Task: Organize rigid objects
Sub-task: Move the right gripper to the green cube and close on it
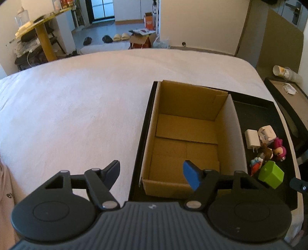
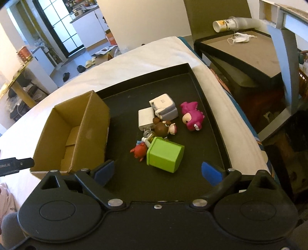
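Both tongs apart, empty: right tongs [image 2: 157, 173] near green box [image 2: 164, 154]; left tongs [image 1: 152, 173] by cardboard box [image 1: 192, 107]. Risk: green box leans on red toy [image 2: 139, 151]; clamping may drag neighbours or slip.

place: home | cues: slippers [image 1: 120, 37] on floor, kitchen counter [image 2: 84, 11]

Red toy [image 2: 139, 151] (half behind green box [image 2: 164, 154])

Left gripper [image 1: 152, 174] jaws apart, nothing between them, over the near-left corner of the cardboard box [image 1: 227, 130]. Box sits in a black tray [image 1: 256, 111] on a white bed [image 1: 77, 100]. Right of the box: white charger [image 1: 252, 138], green cube [image 1: 271, 174], pink figure [image 1: 279, 149], small toys bunched together.
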Tool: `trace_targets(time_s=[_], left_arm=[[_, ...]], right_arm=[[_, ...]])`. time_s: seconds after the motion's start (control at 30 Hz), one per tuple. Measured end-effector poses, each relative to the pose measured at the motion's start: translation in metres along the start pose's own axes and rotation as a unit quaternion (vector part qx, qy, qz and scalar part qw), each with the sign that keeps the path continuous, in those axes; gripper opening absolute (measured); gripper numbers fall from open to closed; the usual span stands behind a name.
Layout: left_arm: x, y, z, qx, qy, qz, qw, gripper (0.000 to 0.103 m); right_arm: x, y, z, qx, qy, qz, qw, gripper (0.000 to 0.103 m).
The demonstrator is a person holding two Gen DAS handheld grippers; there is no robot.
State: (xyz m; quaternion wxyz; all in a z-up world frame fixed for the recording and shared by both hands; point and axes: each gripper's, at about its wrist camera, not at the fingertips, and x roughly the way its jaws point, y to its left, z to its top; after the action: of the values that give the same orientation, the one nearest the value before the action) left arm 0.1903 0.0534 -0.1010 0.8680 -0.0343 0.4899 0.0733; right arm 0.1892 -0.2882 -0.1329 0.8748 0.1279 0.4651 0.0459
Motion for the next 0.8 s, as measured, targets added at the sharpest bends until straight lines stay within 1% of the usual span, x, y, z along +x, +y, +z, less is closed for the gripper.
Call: trace_targets(time_s=[0.2,0.5,0.7,0.77,0.8], left_arm=[[0.019,0.004,0.009,0.000,0.018,0.011,0.9998,0.065],[0.034,0.007,0.018,-0.007,0.032,0.010,0.9994,0.056],[0.045,0.010,0.022,-0.017,0.041,0.009,0.9990,0.056],[0.048,0.012,0.022,-0.021,0.045,0.008,0.9988,0.052],[0.051,0.014,0.024,-0.023,0.048,0.006,0.9986,0.049]], right_arm=[[0.017,0.003,0.009,0.010,0.002,-0.011,1.000,0.097],[0.041,0.004,0.018,0.020,0.013,-0.023,0.999,0.097],[0.055,0.006,0.020,0.025,0.016,-0.035,0.999,0.097],[0.059,0.007,0.021,0.025,0.017,-0.038,0.999,0.097],[0.061,0.007,0.022,0.024,0.016,-0.039,0.999,0.097]])
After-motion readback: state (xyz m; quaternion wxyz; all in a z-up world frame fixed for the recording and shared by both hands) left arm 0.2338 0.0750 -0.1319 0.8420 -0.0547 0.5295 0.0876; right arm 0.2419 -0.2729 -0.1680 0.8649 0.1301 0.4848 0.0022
